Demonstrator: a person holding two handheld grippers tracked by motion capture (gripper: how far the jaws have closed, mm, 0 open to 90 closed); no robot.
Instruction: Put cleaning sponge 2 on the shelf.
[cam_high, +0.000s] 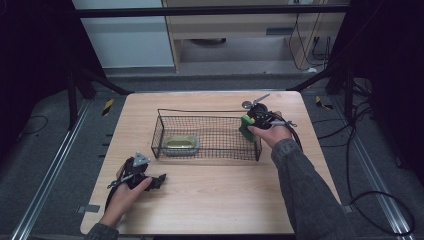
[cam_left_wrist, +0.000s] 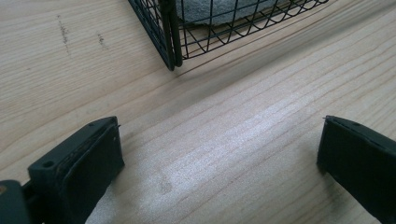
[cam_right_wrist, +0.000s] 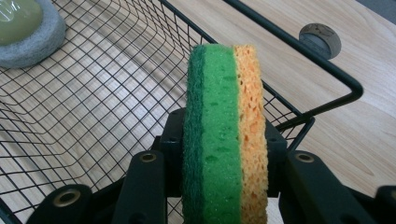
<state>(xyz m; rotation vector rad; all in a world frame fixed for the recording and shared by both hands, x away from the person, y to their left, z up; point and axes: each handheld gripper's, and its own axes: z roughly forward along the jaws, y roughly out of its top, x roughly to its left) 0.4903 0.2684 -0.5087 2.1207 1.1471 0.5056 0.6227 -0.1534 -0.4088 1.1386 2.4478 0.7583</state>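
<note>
A green and orange two-layer sponge (cam_right_wrist: 226, 135) is held on edge between the jaws of the right gripper (cam_high: 254, 121), which are closed against its two flat faces; in the high view this gripper is seen at the right end of a black wire mesh basket (cam_high: 207, 134), with the sponge (cam_high: 246, 128) poised at the basket's right wall, above the rim. In the right gripper view the sponge is seen over the mesh floor close to the basket's corner, its green scouring layer turned toward the basket's interior and its orange layer toward the outside. A grey oval pad bearing a yellowish-green top (cam_high: 181, 144) lies inside the basket at its near left part, well apart from the sponge. A small round grey disc (cam_right_wrist: 320, 40) is seen on the light wooden table (cam_high: 210, 200) just outside the basket's right corner. The left gripper (cam_high: 145, 179) is rested low on the table, near and to the left of the basket, and its jaws are spread wide with nothing but bare wood between them; the basket's near left corner (cam_left_wrist: 170, 46) is seen just beyond them.
</note>
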